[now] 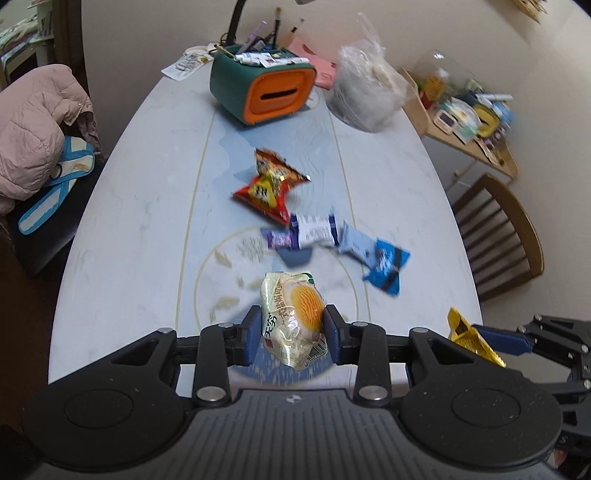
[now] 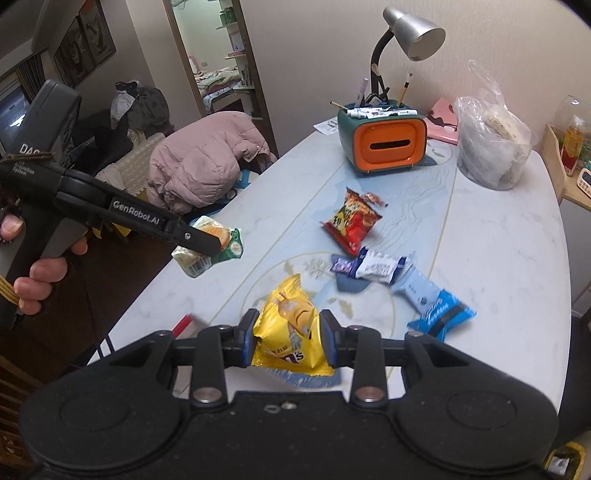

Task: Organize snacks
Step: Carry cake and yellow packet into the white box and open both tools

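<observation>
My left gripper (image 1: 291, 330) is shut on a pale green pastry packet (image 1: 295, 317) and holds it above the table's near end; it also shows in the right wrist view (image 2: 207, 245). My right gripper (image 2: 290, 338) is shut on a yellow candy bag (image 2: 291, 332), seen at the lower right of the left wrist view (image 1: 469, 338). On the table lie two red snack packets (image 1: 267, 188), a purple packet (image 1: 280, 238), a white and blue packet (image 1: 316, 230), a pale blue packet (image 1: 356, 245) and a bright blue packet (image 1: 388, 266).
A green and orange organizer box (image 1: 264, 88) with pens and a clear plastic bag (image 1: 365, 92) stand at the table's far end. A desk lamp (image 2: 406, 33) stands behind the box. A pink jacket (image 1: 33, 125) lies on a chair at left. A wooden chair (image 1: 498, 232) stands at right.
</observation>
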Tool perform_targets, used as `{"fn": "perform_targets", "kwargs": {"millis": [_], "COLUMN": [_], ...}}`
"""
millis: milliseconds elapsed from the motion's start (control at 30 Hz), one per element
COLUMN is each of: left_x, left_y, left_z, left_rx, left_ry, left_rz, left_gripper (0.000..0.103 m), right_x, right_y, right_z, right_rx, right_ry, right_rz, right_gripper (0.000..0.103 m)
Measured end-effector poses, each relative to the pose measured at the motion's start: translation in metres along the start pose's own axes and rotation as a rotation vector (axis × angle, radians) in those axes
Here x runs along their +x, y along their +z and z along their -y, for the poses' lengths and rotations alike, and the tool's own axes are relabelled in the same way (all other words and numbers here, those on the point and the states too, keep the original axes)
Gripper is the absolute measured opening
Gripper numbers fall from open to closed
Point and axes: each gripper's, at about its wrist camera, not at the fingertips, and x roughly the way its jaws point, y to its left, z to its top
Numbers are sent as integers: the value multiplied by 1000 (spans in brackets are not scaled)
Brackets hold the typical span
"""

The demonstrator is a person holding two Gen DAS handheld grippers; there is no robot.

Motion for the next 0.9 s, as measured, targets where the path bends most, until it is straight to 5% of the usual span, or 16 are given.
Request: {"fn": "perform_targets", "kwargs": {"millis": [367, 900], "left_x": [-5, 41], "left_y": [-80, -150], "left_z": [17, 29], "left_rx": [80, 145], "left_ry": [-23, 17], "left_rz": [-102, -271], "left_gripper": [35, 35], "right_x": [-15, 25], "right_y": [-60, -135], "right_z": [-30, -46], "right_rx": [34, 110], "right_ry": [-14, 4], "right_rz": [-41, -196], "right_gripper": [34, 34]}}
